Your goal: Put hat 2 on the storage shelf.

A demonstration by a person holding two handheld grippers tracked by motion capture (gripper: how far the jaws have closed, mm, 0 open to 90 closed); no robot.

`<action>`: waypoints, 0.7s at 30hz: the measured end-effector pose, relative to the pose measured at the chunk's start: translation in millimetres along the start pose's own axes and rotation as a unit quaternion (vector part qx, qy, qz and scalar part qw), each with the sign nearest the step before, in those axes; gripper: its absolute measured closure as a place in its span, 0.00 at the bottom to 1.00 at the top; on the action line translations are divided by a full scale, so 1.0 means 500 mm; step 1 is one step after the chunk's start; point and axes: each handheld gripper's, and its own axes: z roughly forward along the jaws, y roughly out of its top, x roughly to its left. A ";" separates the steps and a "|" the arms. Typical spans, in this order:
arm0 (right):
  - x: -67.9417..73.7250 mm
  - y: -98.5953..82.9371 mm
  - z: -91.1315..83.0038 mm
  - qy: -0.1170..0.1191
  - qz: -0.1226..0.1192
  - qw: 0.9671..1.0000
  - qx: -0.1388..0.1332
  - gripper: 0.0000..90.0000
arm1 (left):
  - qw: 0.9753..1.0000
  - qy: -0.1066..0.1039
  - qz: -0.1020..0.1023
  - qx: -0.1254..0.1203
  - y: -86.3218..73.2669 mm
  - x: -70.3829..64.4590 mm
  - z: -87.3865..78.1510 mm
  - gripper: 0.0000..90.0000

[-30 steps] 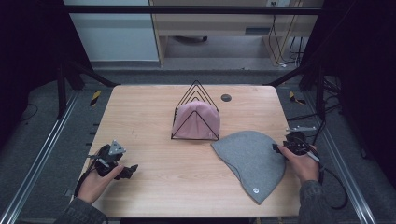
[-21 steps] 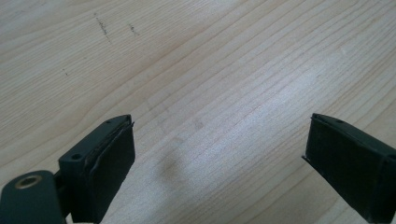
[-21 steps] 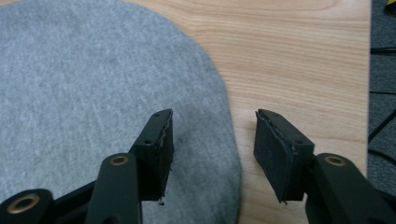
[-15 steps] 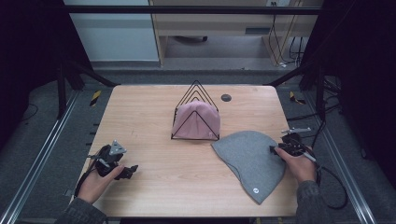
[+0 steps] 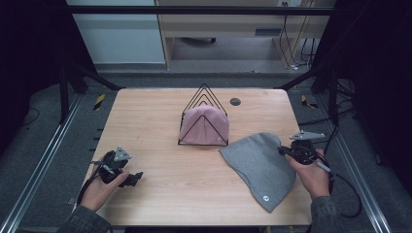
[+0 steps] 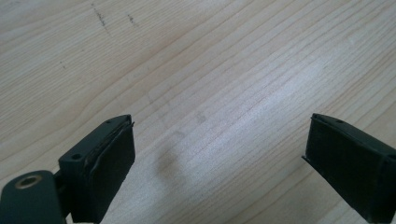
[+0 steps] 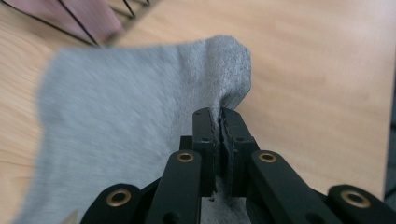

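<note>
A plain heather-grey knitted beanie, marked by one small round white badge near its hem, lay on a pale wooden table streaked with fine light-brown grain. A dusty-pink knitted beanie sat inside a black wire triangular rack. Both hand-held grippers had matte black jaws with brass-coloured rivets.
</note>
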 end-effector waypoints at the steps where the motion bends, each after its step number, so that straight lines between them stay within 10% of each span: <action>1: 0.010 0.012 -0.020 0.001 -0.011 1.000 -0.013 0.96 | 1.000 0.000 -0.001 -0.001 0.000 0.000 0.000 0.09; 10: 0.077 0.098 -0.153 0.024 -0.086 0.993 -0.081 0.96 | 1.000 -0.008 0.004 -0.001 0.003 -0.004 0.003 0.09; 21: 0.136 0.161 -0.227 0.042 -0.151 0.982 -0.107 0.96 | 0.999 -0.025 0.013 -0.017 0.006 -0.014 -0.008 0.09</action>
